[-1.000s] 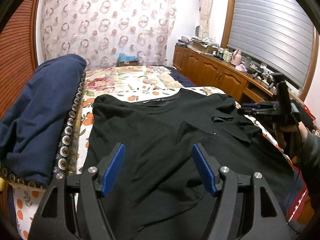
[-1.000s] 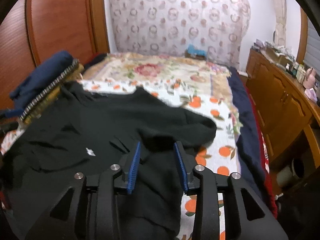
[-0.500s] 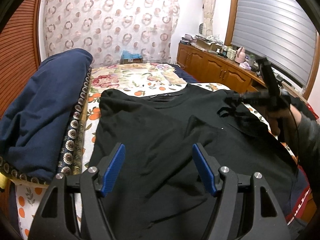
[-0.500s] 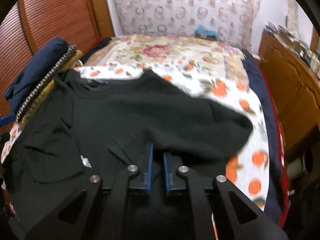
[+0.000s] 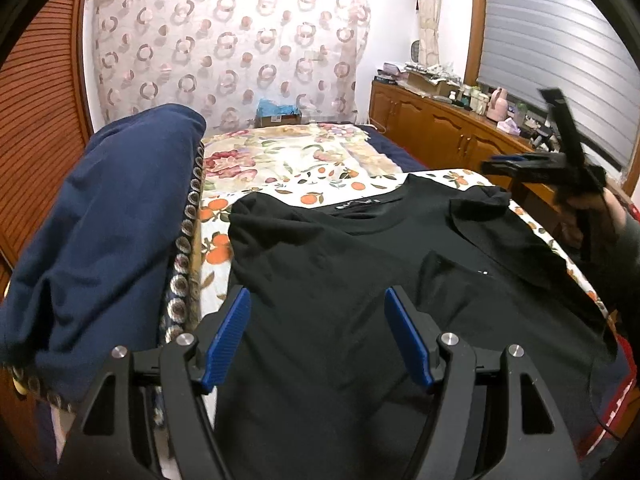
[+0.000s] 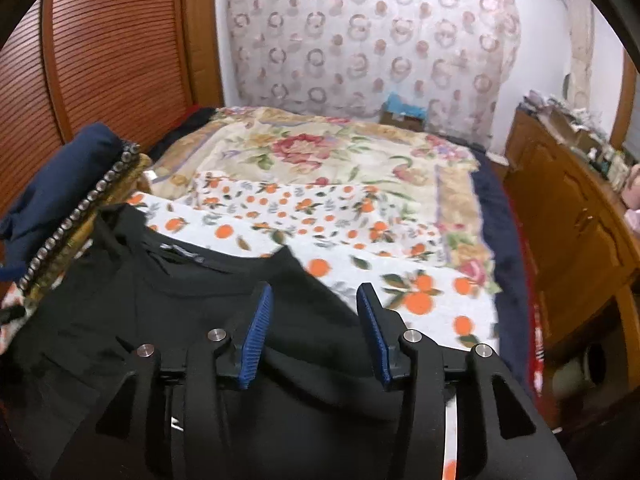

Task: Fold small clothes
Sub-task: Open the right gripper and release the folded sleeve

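Note:
A black T-shirt (image 5: 360,280) lies flat on the bed, collar toward the far end, its right sleeve folded in over the body. My left gripper (image 5: 318,336) is open and empty, hovering over the shirt's lower middle. My right gripper (image 6: 316,332) is open and empty above the shirt's right shoulder (image 6: 240,288); it also shows in the left wrist view (image 5: 532,166), raised above the folded sleeve.
The bed is covered by an orange-print sheet (image 6: 360,240) and a floral quilt (image 5: 288,152). A navy bundle of bedding (image 5: 100,220) is piled along the left edge. A wooden cabinet (image 5: 440,136) with clutter runs along the right side.
The right gripper shut on the right sleeve, carried it inward over the shirt, then opened and lifted away. The left gripper stayed open over the shirt.

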`<state>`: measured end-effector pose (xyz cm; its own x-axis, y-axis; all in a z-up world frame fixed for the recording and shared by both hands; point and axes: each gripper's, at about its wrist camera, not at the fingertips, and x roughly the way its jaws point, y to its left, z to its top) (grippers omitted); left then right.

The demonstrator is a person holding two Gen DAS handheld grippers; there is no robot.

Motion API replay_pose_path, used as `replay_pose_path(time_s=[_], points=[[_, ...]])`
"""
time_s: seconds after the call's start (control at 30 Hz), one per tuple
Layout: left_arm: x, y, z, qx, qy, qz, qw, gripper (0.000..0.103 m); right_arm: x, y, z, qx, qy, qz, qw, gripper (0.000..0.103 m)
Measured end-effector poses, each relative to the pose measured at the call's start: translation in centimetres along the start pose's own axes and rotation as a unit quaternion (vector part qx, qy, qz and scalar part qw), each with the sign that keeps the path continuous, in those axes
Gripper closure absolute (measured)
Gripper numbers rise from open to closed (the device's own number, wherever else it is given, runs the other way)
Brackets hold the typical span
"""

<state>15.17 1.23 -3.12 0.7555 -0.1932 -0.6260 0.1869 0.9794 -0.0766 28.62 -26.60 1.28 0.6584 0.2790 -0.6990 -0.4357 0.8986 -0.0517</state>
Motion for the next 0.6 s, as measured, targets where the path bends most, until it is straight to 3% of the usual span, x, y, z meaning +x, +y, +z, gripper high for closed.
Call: replay_pose_path(time_s=[0.07,0.27,0.4,0.6], points=[[0.7,0.3,0.5,0.003,0.007,0.002,1.0,0.033,-0.4,-0.9,-1.1,0.006,0.007,-0.01,1.0,0.056],[3.6,0.4,2.0,0.013,0.035,-0.005,0.9993,0.051,-0.2,-4.0,-5.7,0.023,0.052,-0.024,0.998,0.056],[6.4,-0.2,3.3,0.017,0.067,-0.01,0.9976,0.052,0.7,-5.1,-7.6,0.04,0.07,-0.018,0.997,0.056],[10.8,-0.6,4.4,0.022,0.114,-0.001,0.9932,0.052,0.8,-5.1,-7.9,0.044,0.062,-0.014,0.997,0.056]])
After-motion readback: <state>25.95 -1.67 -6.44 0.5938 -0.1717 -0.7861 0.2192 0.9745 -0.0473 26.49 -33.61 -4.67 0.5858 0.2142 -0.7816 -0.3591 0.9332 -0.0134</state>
